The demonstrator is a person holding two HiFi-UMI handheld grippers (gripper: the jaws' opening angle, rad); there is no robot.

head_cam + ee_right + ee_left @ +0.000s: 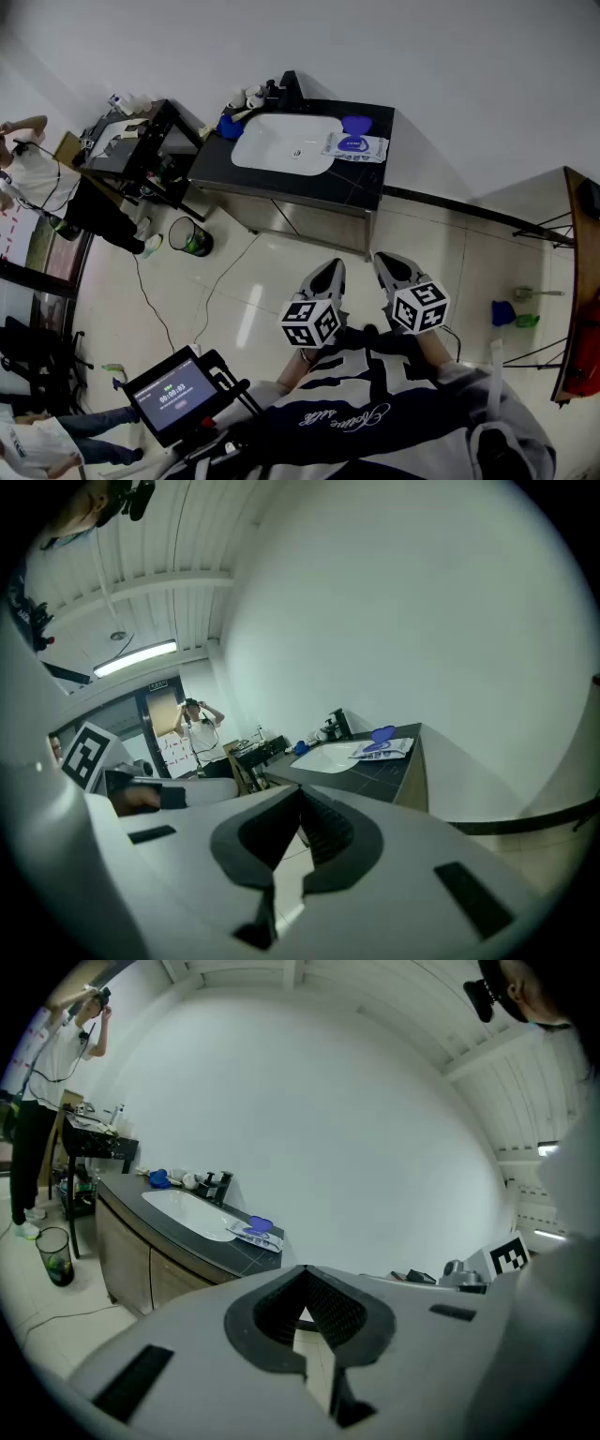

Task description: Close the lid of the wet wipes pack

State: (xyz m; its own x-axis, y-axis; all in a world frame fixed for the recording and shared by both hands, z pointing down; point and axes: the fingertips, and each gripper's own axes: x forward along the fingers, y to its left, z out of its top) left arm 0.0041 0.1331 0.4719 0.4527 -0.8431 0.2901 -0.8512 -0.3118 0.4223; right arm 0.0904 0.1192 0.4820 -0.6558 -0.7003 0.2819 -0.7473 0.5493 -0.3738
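Both tongs: left tongs [331, 272] and right tongs [386, 262] are pressed together with nothing in them, well short of the sink [286, 142].
Wet wipes pack [356, 146]: flat on the dark surface [361, 187] just right of the sink, with its blue lid [356, 124] flipped up on the wall side.
How we'd do it: pin the pack with one, then push the lid down toward us with the other.
Room: bare floor leads up to the sink. The surface's end edge is just past the pack, so we'd come in from the front.
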